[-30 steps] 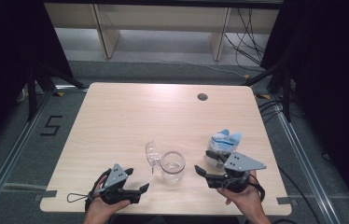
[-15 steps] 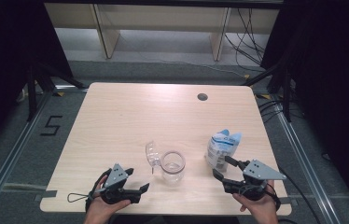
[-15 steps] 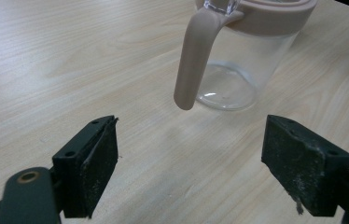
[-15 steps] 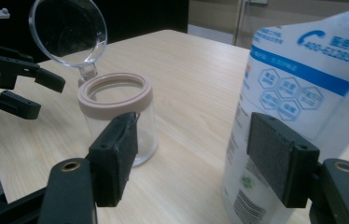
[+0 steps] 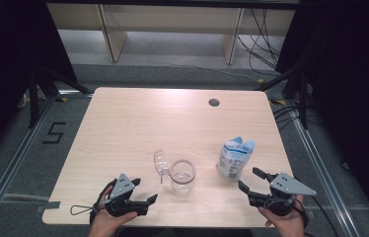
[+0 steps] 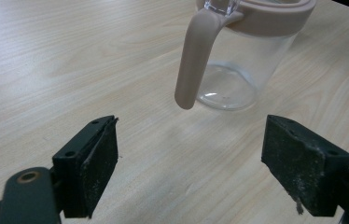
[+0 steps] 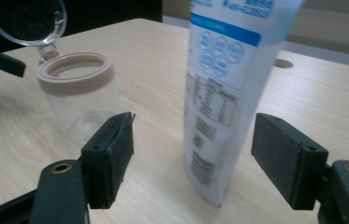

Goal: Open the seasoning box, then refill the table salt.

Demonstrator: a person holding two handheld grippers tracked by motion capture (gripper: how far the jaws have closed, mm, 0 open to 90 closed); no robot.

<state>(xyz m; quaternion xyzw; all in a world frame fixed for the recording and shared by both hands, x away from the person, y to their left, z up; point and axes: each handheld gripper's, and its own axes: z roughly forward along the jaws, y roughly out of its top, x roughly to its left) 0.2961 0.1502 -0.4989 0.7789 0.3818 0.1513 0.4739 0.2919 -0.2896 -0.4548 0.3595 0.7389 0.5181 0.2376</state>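
A clear jar (image 5: pixel 182 177) with a beige rim and its hinged clear lid (image 5: pixel 160 162) flipped open stands near the table's front middle. Its beige handle (image 6: pixel 192 56) hangs toward my left gripper (image 5: pixel 143 201), which rests open at the front left, short of the jar (image 6: pixel 252 56). A white and blue pouch (image 5: pixel 236 158) stands upright to the right of the jar. My right gripper (image 5: pixel 251 181) is open just in front of the pouch (image 7: pixel 228 93), jaws wide apart on either side of it without touching. The jar (image 7: pixel 81 95) also stands left of the pouch in the right gripper view.
The wooden table (image 5: pixel 138 123) has a round cable hole (image 5: pixel 214 102) at its back right. Metal floor rails run along both sides, and cables lie on the floor behind.
My right gripper has pulled back toward the front right edge, away from the pouch, which now stands free. The left gripper has stayed still.
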